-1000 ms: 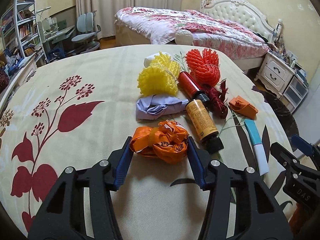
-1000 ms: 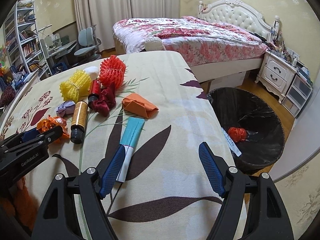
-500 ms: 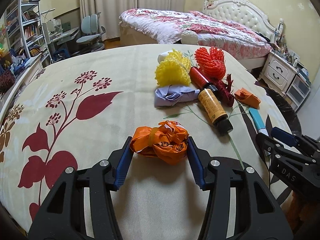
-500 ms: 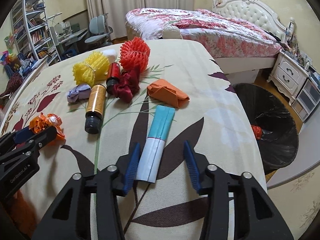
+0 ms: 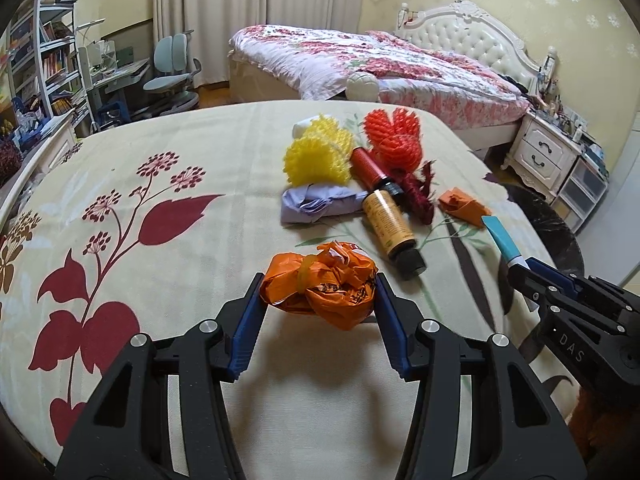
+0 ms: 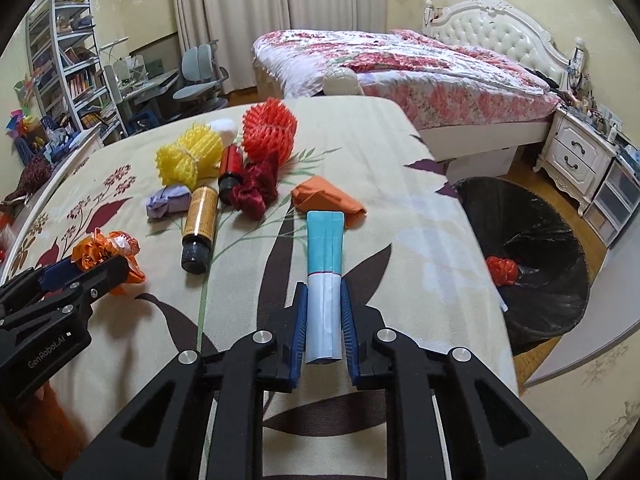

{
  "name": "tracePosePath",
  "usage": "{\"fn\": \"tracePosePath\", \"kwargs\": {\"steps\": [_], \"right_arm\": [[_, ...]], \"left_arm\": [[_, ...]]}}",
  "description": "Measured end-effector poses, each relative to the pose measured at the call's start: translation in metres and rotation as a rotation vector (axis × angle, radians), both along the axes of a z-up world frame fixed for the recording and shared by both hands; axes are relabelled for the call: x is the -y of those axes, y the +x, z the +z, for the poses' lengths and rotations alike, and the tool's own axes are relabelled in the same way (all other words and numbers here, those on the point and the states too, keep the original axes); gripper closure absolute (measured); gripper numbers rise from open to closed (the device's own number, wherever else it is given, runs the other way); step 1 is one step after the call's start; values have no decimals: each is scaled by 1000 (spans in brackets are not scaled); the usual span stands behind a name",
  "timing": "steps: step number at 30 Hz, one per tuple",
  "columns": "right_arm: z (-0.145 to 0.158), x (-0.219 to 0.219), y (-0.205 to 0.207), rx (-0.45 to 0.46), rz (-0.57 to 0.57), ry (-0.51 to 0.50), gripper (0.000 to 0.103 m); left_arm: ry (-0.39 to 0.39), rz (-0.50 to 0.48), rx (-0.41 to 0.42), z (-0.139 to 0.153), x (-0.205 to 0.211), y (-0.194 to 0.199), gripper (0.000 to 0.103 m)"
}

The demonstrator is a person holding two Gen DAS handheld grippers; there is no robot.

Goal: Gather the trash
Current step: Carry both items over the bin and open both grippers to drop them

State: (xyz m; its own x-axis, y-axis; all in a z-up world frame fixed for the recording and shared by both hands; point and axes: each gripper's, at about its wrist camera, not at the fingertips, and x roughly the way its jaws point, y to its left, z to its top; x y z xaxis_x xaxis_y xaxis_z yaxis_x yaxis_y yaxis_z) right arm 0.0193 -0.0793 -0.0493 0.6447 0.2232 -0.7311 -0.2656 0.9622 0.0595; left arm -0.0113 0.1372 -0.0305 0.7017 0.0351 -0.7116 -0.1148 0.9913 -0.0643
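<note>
Bedroom table under a floral cloth [image 6: 420,216]: the right gripper [image 6: 324,320], jaws just closed, clamps the near white end of a teal-and-white tube [image 6: 325,256] whose long axis runs straight up-frame, with the black-lined bin [image 6: 532,280] at right. The left gripper [image 5: 318,312] pinches a crumpled orange bag [image 5: 320,284] at lower centre of its view. Legible writing: "GenRobot.AI" and "DAS" on the gripper bodies; the amber bottle [image 6: 199,224] label is unreadable.

Crinkled glossy plastic bag [image 5: 320,284]; matt tablecloth [image 5: 160,152]

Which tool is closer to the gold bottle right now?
Left. The left tool, shut on the orange bag, sits just beside the gold bottle; the right tool is farther off.
</note>
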Motion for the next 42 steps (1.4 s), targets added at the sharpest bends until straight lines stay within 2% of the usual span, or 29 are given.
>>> {"fn": "tracePosePath", "kwargs": {"steps": [9, 19, 30, 42], "right_arm": [[18, 45, 8, 56, -109, 14, 85], [26, 117, 34, 102, -268, -3, 85], [8, 178, 74, 81, -385, 1, 85], [-13, 205, 100, 49, -431, 31, 85]], "left_arm": [[-3, -104, 57, 19, 47, 18, 52], [10, -239, 93, 26, 122, 61, 52], [50, -335, 73, 14, 202, 121, 52], [92, -370, 28, -6, 246, 163, 52]]}}
